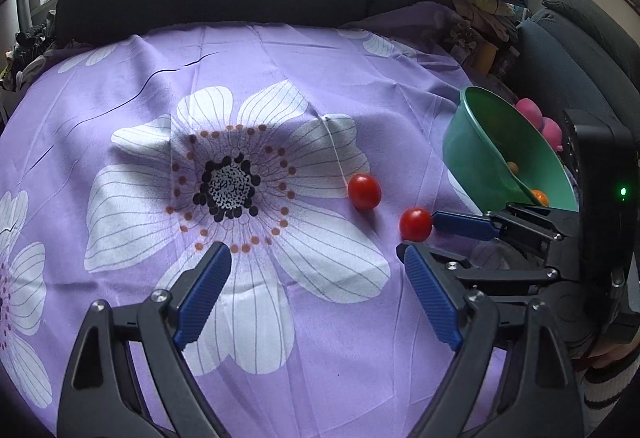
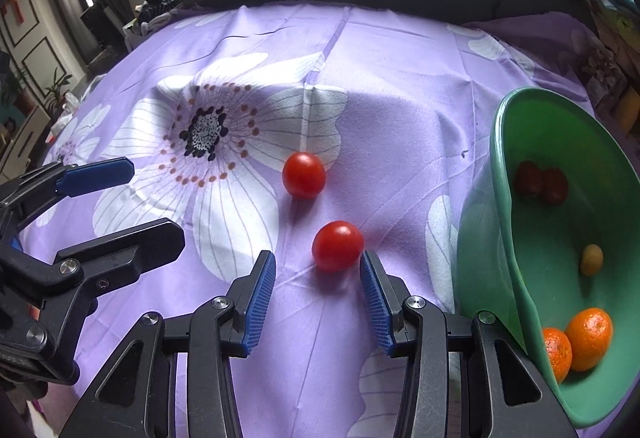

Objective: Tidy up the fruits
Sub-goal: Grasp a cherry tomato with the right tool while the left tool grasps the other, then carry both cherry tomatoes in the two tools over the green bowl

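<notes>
The left gripper (image 1: 318, 264), black-framed with ribbed blue pads, hangs over the lilac cloth printed with big white flowers (image 1: 280, 78), its jaws spread wide with nothing between them. Ahead of it and off to its right lie two small round red cherry tomatoes: the farther tomato (image 1: 364, 191) sits beyond its right pad, and the nearer tomato (image 1: 416, 224) lies just past that pad's tip.

The right gripper (image 2: 318, 278), of the same build, points down at the cloth with its jaws apart and not gripping. The nearer tomato (image 2: 337, 246) lies just ahead of its fingertips, close beside the right pad, though whether it touches the pad cannot be told. The farther tomato (image 2: 304, 174) rests on the cloth well beyond it, apart from both pads.

To the right gripper's right stands a green plastic bowl (image 2: 500, 174), tipped so that its mouth faces the camera. Inside it are two orange mandarins (image 2: 588, 338) near the lower rim, one small yellowish fruit (image 2: 591, 259) in the middle, and two dark red fruits (image 2: 540, 180) side by side farther in.
</notes>
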The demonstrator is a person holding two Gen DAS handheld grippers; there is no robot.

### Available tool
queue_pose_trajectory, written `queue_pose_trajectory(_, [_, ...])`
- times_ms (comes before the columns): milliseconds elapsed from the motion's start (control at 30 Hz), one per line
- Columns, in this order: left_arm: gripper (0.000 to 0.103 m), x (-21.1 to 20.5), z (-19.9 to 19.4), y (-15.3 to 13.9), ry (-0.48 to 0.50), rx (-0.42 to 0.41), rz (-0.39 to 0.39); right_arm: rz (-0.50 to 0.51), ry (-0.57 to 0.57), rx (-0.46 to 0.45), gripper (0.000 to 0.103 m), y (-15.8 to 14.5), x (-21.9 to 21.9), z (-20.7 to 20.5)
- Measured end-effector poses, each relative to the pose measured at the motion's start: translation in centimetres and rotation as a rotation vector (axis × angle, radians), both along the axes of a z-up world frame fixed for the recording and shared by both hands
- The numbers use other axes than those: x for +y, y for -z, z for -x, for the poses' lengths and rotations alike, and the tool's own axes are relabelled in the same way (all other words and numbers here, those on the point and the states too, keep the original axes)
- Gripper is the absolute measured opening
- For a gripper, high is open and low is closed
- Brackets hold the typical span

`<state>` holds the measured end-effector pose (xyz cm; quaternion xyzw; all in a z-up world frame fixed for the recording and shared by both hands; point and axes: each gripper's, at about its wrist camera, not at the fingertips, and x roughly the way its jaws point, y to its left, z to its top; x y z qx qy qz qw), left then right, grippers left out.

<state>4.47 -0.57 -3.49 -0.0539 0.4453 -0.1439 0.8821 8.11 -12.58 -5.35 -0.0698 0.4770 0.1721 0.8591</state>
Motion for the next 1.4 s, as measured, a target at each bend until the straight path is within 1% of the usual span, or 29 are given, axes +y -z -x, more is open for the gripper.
queue_pose_trajectory(100, [0.089, 0.3, -0.5, 0.0, 0.001, 0.002, 0.024, 0.012, 0.009, 0.001, 0.045, 0.1, 0.0, -0.6])
queue_pose_trajectory(200, [0.088, 0.4, -0.8, 0.0, 0.001, 0.007, 0.029, 0.024, 0.006, -0.001, 0.045, 0.1, 0.3, -1.2])
queue_pose_trajectory(300, [0.088, 0.5, -1.1, 0.1, 0.004, 0.010, 0.034, 0.008, -0.001, 0.010, 0.040, 0.3, 0.4, -1.8])
queue_pose_trajectory(367, [0.088, 0.5, -1.4, 0.1, 0.004, 0.015, 0.032, 0.013, -0.011, 0.012, 0.034, 0.6, 0.4, -2.0])
queue_pose_trajectory(433, [0.088, 0.4, -1.6, 0.1, 0.005, 0.017, 0.033, -0.003, -0.017, 0.017, 0.031, 0.9, 0.3, -2.1])
queue_pose_trajectory(567, [0.088, 0.2, -2.2, 0.1, 0.014, 0.025, 0.040, -0.031, -0.038, 0.040, 0.031, 0.8, 0.4, -2.5])
queue_pose_trajectory(733, [0.087, -0.5, -3.2, 0.2, 0.044, 0.043, 0.018, -0.014, -0.053, 0.048, 0.031, 0.6, 1.0, -3.2])
queue_pose_trajectory(833, [0.085, -0.7, -4.0, 0.4, 0.047, 0.058, 0.030, -0.021, -0.060, 0.046, 0.029, 0.7, 1.1, -3.4])
queue_pose_trajectory(900, [0.080, -1.0, -4.4, 0.7, 0.053, 0.073, 0.029, -0.037, -0.061, 0.049, 0.029, 0.6, 0.9, -3.2])
queue_pose_trajectory(933, [0.078, -1.3, -4.6, 0.9, 0.063, 0.079, 0.028, -0.042, -0.061, 0.048, 0.028, 0.6, 0.8, -3.0])
queue_pose_trajectory(1033, [0.070, -2.6, -5.2, 1.4, 0.106, 0.100, 0.018, -0.058, -0.063, 0.047, 0.029, 0.6, 0.1, -2.0])
queue_pose_trajectory(1067, [0.065, -3.1, -5.4, 1.7, 0.117, 0.105, 0.010, -0.060, -0.064, 0.054, 0.029, 0.7, -0.1, -1.7])
queue_pose_trajectory(1100, [0.063, -3.5, -5.6, 1.9, 0.125, 0.111, 0.003, -0.059, -0.063, 0.053, 0.029, 0.7, -0.4, -1.3])
queue_pose_trajectory(1200, [0.061, -4.6, -6.3, 2.4, 0.139, 0.120, -0.005, -0.093, -0.057, 0.061, 0.029, 0.6, -1.4, -0.7])
queue_pose_trajectory(1233, [0.058, -4.8, -6.5, 2.7, 0.138, 0.124, -0.010, -0.105, -0.054, 0.060, 0.029, 0.5, -1.6, -0.6])
queue_pose_trajectory(1267, [0.047, -5.0, -6.7, 2.9, 0.136, 0.126, -0.015, -0.114, -0.052, 0.061, 0.029, 0.4, -1.9, -0.4])
queue_pose_trajectory(1300, [0.042, -5.2, -6.9, 3.0, 0.134, 0.128, -0.017, -0.120, -0.050, 0.061, 0.028, 0.4, -2.0, -0.4])
queue_pose_trajectory(1400, [0.038, -5.4, -7.1, 3.0, 0.121, 0.111, -0.028, -0.133, -0.052, 0.055, 0.028, 0.4, -2.1, -0.3])
